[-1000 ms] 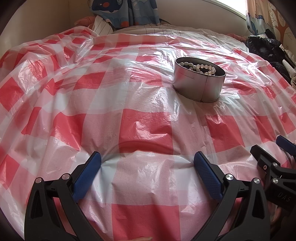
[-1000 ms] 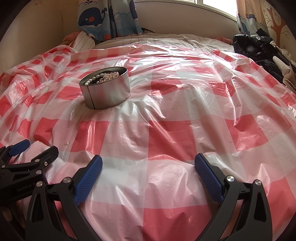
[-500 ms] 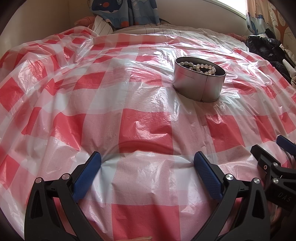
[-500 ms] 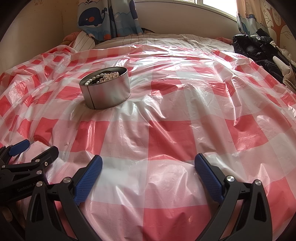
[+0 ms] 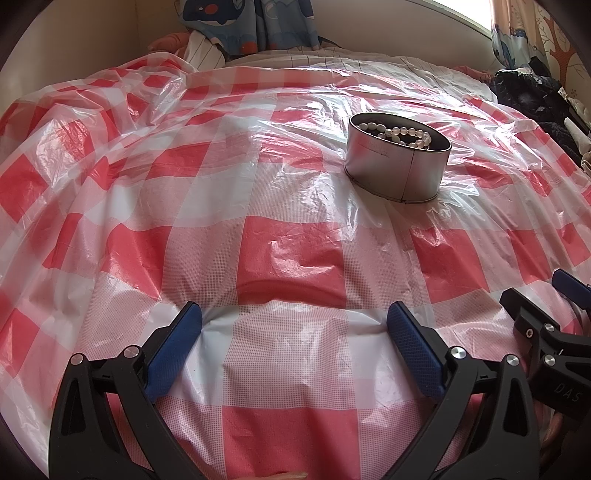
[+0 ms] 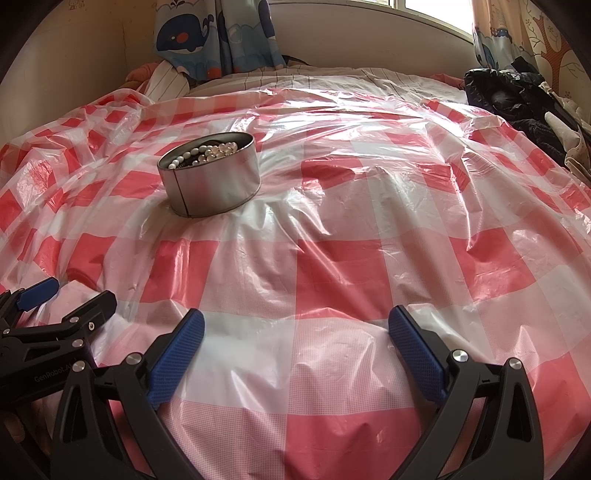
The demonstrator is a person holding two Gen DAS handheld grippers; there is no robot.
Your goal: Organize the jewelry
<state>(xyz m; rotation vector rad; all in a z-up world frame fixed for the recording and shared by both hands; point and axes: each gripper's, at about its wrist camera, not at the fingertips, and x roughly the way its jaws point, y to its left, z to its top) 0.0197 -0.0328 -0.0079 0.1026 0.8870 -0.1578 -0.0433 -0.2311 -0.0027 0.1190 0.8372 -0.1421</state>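
Observation:
A round silver tin (image 5: 397,166) stands on the red-and-white checked plastic sheet (image 5: 291,254). White bead jewelry (image 5: 404,133) lies inside it. The tin also shows in the right wrist view (image 6: 212,184), with the beads (image 6: 207,153) in it. My left gripper (image 5: 293,328) is open and empty, low over the sheet, well short of the tin. My right gripper (image 6: 295,328) is open and empty, beside the left one. The right gripper's side shows in the left wrist view (image 5: 546,317); the left gripper's side shows in the right wrist view (image 6: 55,314).
The sheet covers a soft bed and is wrinkled. Dark clothing (image 6: 517,96) is piled at the far right. A whale-print curtain (image 6: 207,33) and a striped pillow (image 6: 166,79) are at the far end by the wall.

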